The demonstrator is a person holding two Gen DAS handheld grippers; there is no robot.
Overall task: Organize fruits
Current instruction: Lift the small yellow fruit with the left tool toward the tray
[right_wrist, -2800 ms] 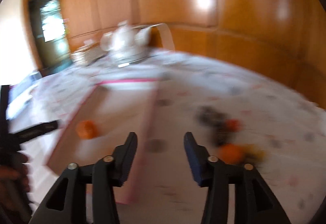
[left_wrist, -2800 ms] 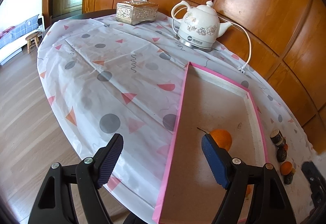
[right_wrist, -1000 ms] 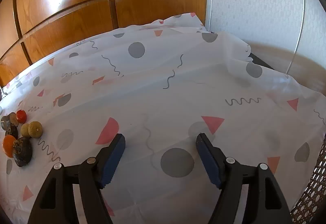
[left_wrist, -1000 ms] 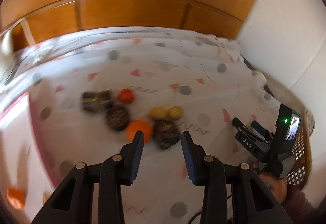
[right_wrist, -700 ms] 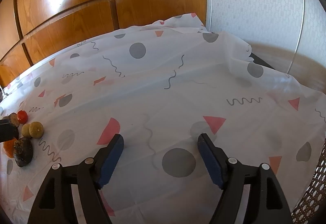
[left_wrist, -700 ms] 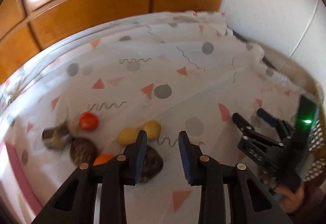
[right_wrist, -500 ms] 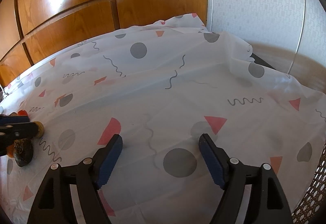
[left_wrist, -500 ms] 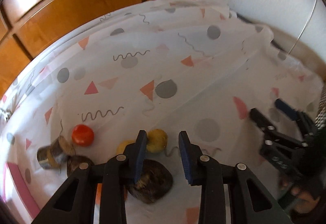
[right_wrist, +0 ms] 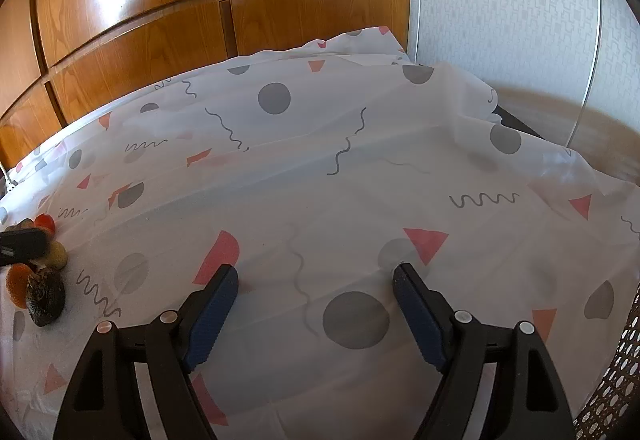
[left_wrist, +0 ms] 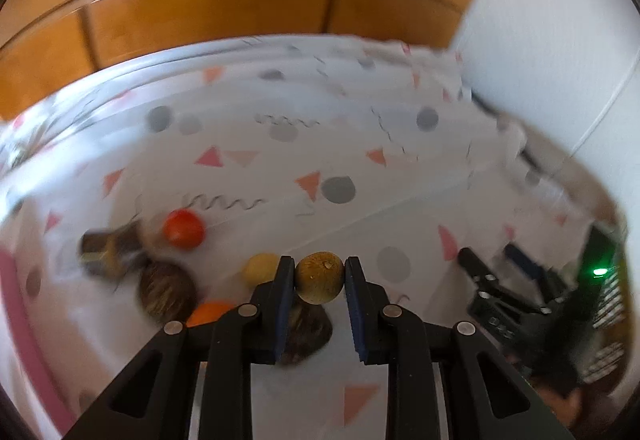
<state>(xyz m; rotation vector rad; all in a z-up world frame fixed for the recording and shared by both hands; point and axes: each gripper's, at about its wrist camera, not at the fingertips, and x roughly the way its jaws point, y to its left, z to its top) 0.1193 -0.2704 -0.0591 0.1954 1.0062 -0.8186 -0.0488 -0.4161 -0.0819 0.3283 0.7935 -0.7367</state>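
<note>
My left gripper [left_wrist: 319, 272] is shut on a small yellow-brown round fruit [left_wrist: 320, 278], with both blue pads pressed on its sides. Around it on the patterned tablecloth [left_wrist: 340, 144] lie another yellow fruit [left_wrist: 261, 269], a red one [left_wrist: 184, 229], an orange one [left_wrist: 208, 312], a dark brown one [left_wrist: 166, 290] and a second dark one [left_wrist: 308, 332] under the fingers. My right gripper [right_wrist: 316, 280] hangs open over bare cloth, well right of the pile, nothing between its fingers. The right wrist view shows the pile at far left: red fruit [right_wrist: 45, 222], dark fruit [right_wrist: 46, 300].
A pink tray edge [left_wrist: 24, 324] runs down the left side. A wicker basket [right_wrist: 616, 380] stands off the table's right corner. Wooden wall panels [right_wrist: 160, 20] close the far side. The right gripper [left_wrist: 490, 256] shows blurred at the right of the left wrist view.
My left gripper came down onto the pile and shut on the yellow-brown fruit. The right gripper stayed put and its fingers spread a little wider.
</note>
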